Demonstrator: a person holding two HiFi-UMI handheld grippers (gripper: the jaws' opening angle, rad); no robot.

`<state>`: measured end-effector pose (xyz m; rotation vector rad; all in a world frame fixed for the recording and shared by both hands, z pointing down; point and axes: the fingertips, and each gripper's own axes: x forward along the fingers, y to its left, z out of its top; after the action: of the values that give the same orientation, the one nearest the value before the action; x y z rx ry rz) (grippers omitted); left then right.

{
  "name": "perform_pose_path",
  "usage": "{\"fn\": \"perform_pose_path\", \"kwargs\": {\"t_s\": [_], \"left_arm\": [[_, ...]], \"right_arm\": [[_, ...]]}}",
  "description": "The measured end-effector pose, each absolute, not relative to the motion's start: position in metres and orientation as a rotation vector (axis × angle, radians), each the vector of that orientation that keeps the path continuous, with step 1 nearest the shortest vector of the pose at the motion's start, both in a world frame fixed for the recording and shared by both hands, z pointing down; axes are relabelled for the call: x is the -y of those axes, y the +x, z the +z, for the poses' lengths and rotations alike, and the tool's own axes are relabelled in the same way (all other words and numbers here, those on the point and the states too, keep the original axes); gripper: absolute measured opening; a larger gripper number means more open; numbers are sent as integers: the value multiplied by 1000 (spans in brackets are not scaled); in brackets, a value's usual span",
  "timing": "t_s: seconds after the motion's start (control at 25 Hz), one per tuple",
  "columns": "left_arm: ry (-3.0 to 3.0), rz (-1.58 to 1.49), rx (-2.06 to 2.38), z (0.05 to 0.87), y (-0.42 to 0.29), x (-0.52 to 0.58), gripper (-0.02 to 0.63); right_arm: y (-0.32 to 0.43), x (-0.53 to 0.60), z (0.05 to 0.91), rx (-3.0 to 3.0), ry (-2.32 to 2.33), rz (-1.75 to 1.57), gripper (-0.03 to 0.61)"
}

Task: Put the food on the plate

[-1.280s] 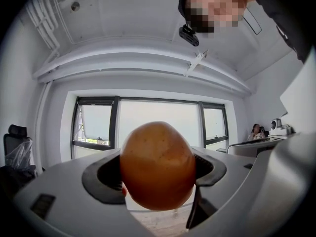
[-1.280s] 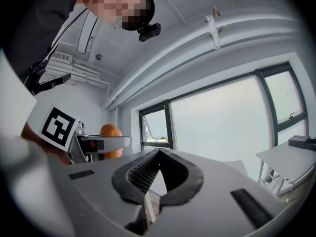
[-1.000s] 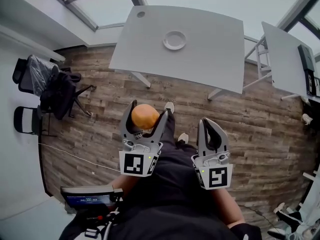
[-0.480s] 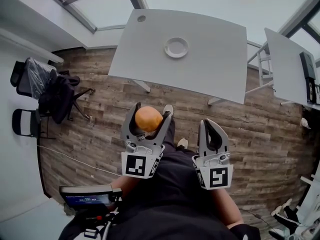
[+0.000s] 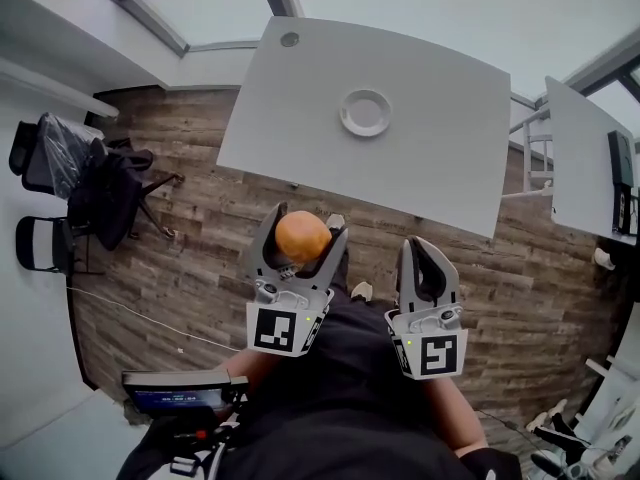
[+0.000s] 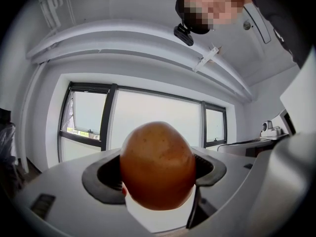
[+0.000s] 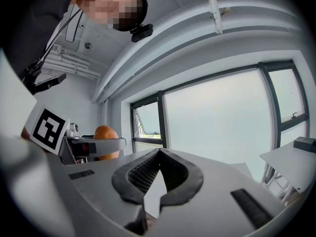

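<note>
A: Left gripper clamps the round orange-brown food; it should travel level and let go only low over the plate.

B: Plate lies ahead of both grippers, well apart, on the table, with nothing in it. Right gripper: jaws together, empty.

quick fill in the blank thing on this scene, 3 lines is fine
1. The left tool is shut on a round piece of food whose colour is ____.
2. The right tool has its jaws together and holds ____.
3. The white plate on the table is ____.

Missing words: orange; nothing; empty
</note>
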<state>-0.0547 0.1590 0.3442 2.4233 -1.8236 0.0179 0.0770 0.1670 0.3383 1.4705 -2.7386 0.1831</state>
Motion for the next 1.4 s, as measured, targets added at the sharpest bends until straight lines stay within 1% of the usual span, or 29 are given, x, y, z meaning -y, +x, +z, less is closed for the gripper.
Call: {"fn": "perform_pose_path", "kwargs": {"t_s": [0.2, 0.52, 0.92, 1.4], "left_arm": [[2445, -18, 1815, 337, -72, -122, 353], [2513, -35, 1696, 338, -77, -83, 353], [2593, -49, 1590, 338, -81, -37, 353], [2548, -26, 1579, 349, -117, -7, 353]], "right_arm": [[52, -129, 332, 2724, 1467, 168, -3], [16, -89, 336, 2681, 1443, 187, -3], [0, -46, 334, 2639, 1484, 159, -3], [-34, -18, 339, 2621, 1464, 148, -3]]}}
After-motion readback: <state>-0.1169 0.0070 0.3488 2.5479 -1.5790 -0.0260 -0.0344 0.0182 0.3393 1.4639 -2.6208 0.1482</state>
